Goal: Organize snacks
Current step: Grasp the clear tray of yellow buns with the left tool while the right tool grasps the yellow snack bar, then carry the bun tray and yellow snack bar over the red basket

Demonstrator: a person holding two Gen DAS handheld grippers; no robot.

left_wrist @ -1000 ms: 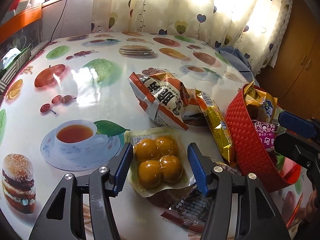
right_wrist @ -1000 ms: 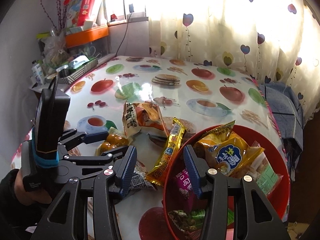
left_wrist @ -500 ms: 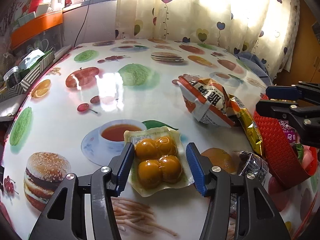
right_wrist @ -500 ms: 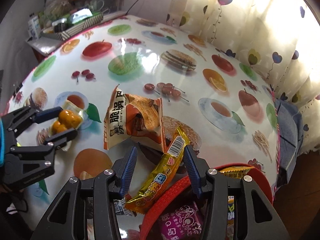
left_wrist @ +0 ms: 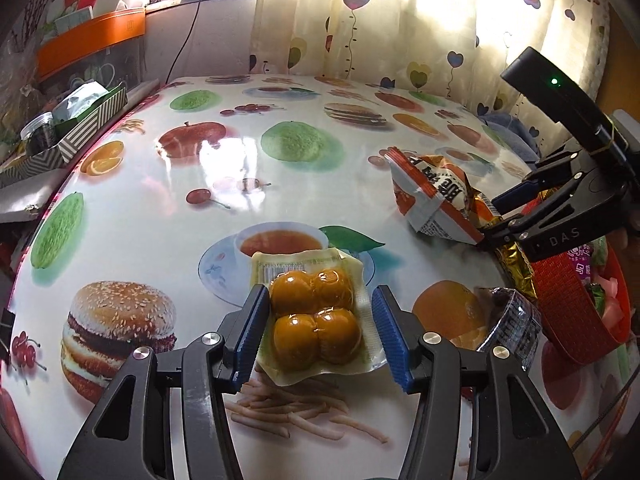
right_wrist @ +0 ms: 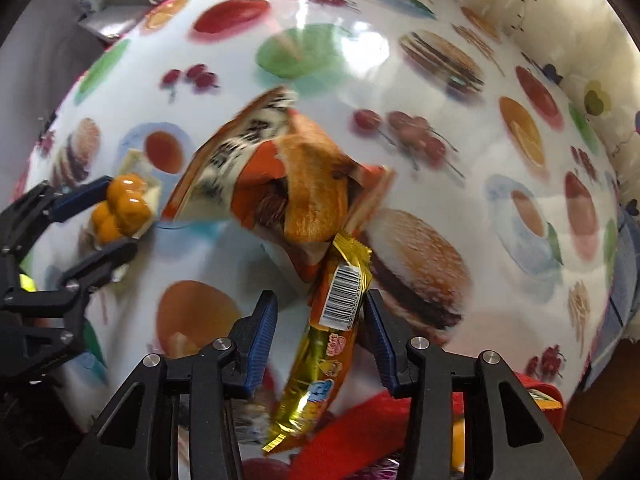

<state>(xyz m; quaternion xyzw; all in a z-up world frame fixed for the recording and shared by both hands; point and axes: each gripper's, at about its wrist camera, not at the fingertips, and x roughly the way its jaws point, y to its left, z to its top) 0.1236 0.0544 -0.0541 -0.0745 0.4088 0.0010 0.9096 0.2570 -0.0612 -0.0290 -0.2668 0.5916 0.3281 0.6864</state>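
Note:
A clear pack of orange egg yolks [left_wrist: 316, 312] hangs just above the tablecloth, with my left gripper [left_wrist: 320, 320] shut on its sides. In the right wrist view the same pack [right_wrist: 120, 208] sits in the left gripper [right_wrist: 120, 216] at far left. My right gripper [right_wrist: 320, 304] points down over a yellow snack bar [right_wrist: 340, 300] that leans on the red basket [right_wrist: 360, 428]. Its jaws are closing with the bar between them; the right pad is at the wrapper and the left pad stands clear. An orange-and-white bag [right_wrist: 280, 172] lies just beyond the bar.
The red basket [left_wrist: 568, 304] holds several packets at the table's right edge. A dark wrapped packet [left_wrist: 508, 320] lies beside it. A striped box [left_wrist: 80, 128] stands off the table's far left side. Curtains hang behind the table. A blue cloth [right_wrist: 624, 280] lies past the right edge.
The left gripper carried the yolk pack away from the snack pile toward the teacup print. The right gripper swung off the basket, tipped downward over the yellow bar, and its jaws narrowed.

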